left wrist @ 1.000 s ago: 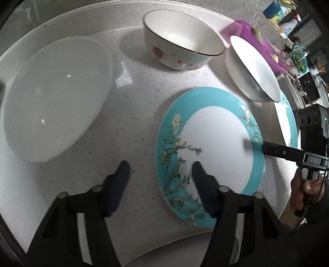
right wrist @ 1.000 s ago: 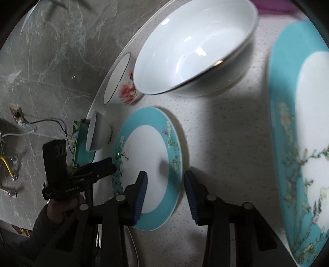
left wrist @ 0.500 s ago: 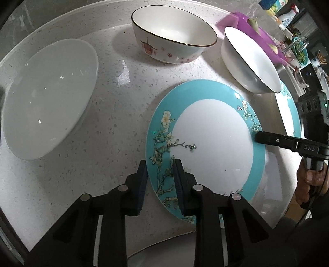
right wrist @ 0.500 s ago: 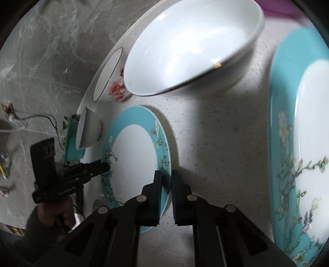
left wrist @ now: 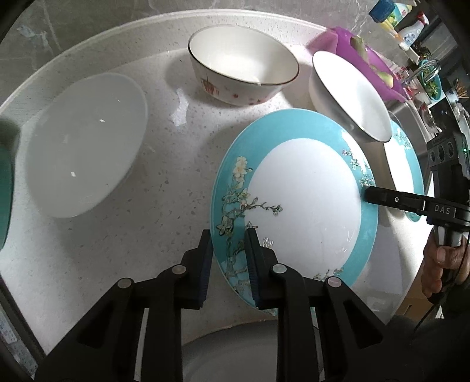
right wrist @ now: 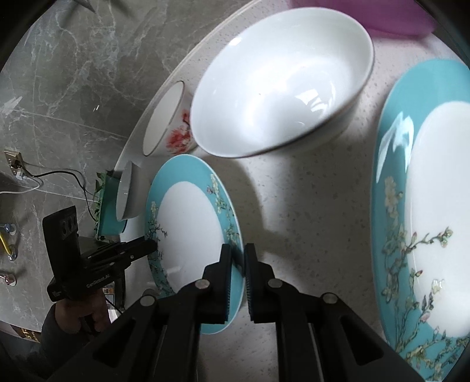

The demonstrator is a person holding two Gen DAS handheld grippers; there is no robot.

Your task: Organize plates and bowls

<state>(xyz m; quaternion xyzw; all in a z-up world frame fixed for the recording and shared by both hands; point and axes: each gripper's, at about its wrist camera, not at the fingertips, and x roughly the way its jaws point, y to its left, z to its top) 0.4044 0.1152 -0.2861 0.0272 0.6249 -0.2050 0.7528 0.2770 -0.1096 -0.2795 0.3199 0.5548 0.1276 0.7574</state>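
A teal-rimmed plate with a flowering-branch pattern sits between my two grippers. My left gripper is shut on its near rim, and that edge looks tilted a little off the counter. My right gripper is shut on the opposite rim of the same plate; it reaches in from the right in the left wrist view. A second teal plate lies flat beside it. Behind stand a shallow white bowl, a floral bowl and a dark-rimmed white bowl.
The speckled white counter curves round at the back against a grey marble wall. A purple tray, bottles and a sink tap crowd the far right. A green object sits at the left edge.
Both grippers went from open around the teal plate's rim to shut on it. The plate's left edge has since risen slightly with the left gripper.
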